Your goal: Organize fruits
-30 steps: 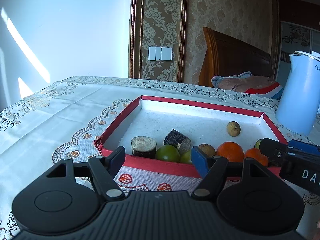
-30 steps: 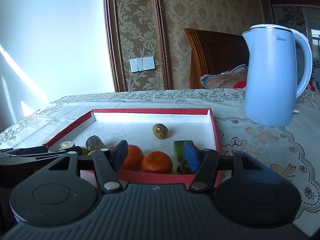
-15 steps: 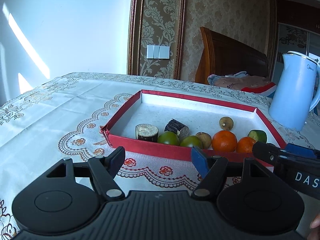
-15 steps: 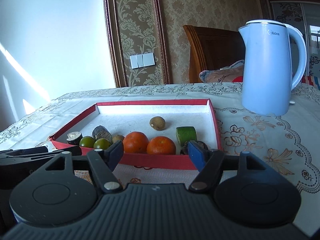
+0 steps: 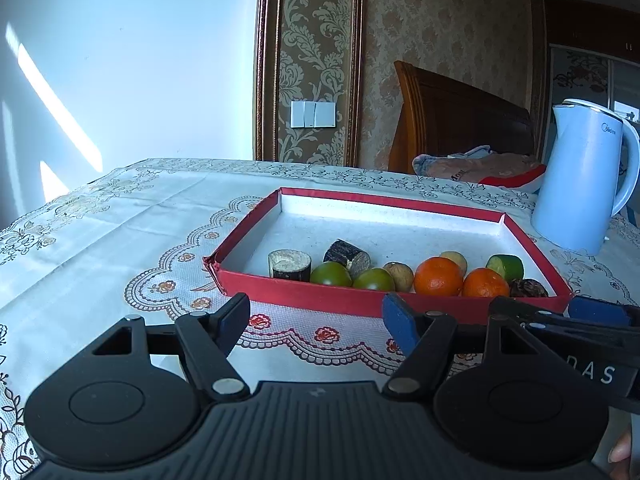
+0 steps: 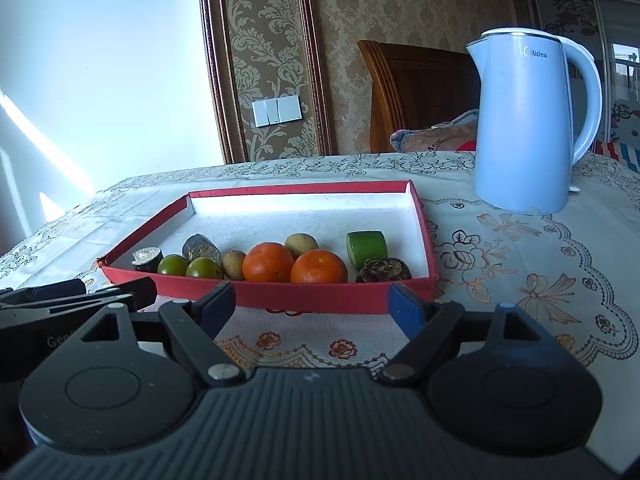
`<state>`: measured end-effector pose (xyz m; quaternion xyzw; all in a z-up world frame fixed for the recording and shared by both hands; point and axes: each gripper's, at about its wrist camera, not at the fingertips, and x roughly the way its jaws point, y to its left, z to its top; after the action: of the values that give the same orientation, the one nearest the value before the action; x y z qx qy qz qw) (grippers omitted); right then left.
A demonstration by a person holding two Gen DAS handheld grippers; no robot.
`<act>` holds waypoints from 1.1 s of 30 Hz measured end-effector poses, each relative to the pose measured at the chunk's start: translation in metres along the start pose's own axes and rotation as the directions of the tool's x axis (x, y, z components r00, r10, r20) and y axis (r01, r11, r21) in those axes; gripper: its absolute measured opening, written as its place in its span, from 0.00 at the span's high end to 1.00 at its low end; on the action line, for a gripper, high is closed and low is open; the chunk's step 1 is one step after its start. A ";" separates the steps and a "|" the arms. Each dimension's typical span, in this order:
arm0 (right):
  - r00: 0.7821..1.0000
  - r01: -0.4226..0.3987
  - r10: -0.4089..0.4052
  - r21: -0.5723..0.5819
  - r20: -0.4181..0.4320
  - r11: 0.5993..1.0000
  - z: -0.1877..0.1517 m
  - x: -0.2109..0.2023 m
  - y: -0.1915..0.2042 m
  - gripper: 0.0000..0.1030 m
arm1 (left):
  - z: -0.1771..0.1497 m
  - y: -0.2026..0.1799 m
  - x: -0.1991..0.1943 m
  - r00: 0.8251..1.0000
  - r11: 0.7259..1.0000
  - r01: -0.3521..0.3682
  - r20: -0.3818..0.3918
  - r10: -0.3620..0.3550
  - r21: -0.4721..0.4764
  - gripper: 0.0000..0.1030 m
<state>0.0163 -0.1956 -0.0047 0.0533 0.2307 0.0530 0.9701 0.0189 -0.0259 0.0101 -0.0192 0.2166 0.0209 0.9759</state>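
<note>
Ahead of both grippers, just past their fingertips, a shallow red tray (image 6: pixel 332 304) with a white, grainy floor sits on a lace-patterned tablecloth (image 6: pixel 520 280).

The fruits lie in a row along the tray's near wall. From the left: a dark stub with a pale cut face (image 6: pixel 147 259), two round glossy green fruits (image 6: pixel 173 265) (image 6: pixel 204 268) with a second dark stub (image 6: pixel 202 246) behind them, a small matte brown fruit (image 6: pixel 234 264), two dimpled oranges (image 6: pixel 268 262) (image 6: pixel 319 267) with another brown fruit (image 6: pixel 301 243) half hidden behind them, a green chunk with a flat cut end (image 6: pixel 366 245), and a dark wrinkled lump (image 6: pixel 384 270) whose lower part the tray wall cuts off.

The left gripper (image 5: pixel 316 320) stands with its jaws wide apart and nothing between them, only tablecloth below. The right gripper (image 6: pixel 312 304) is likewise empty; its jaws have just been opening. In each view the other gripper shows only as a black bar at the frame's edge.

Right of the tray, beyond the right gripper, a smooth pale-blue kettle (image 6: pixel 524 128) stands upright. A fingertip (image 5: pixel 620 450) peeks in at the left view's lower right corner.
</note>
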 end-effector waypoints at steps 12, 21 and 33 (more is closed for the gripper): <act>1.000 0.004 -0.004 -0.001 0.002 1.000 -0.001 0.000 0.000 0.17 | -0.002 -0.001 0.000 1.000 1.000 -0.012 0.001 0.012 0.003 0.29; 1.000 0.006 -0.006 0.004 0.017 1.000 -0.001 -0.003 -0.002 0.13 | -0.004 -0.004 0.001 1.000 1.000 -0.019 0.001 0.019 0.020 0.29; 0.999 0.031 -0.032 0.023 0.028 0.999 -0.001 -0.006 -0.007 0.12 | -0.003 -0.005 -0.002 0.999 0.999 -0.040 0.018 0.040 0.021 0.12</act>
<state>0.0111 -0.2027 -0.0044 0.0613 0.2184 0.0343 0.9733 0.0160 -0.0311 0.0080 -0.0043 0.2086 0.0382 0.9773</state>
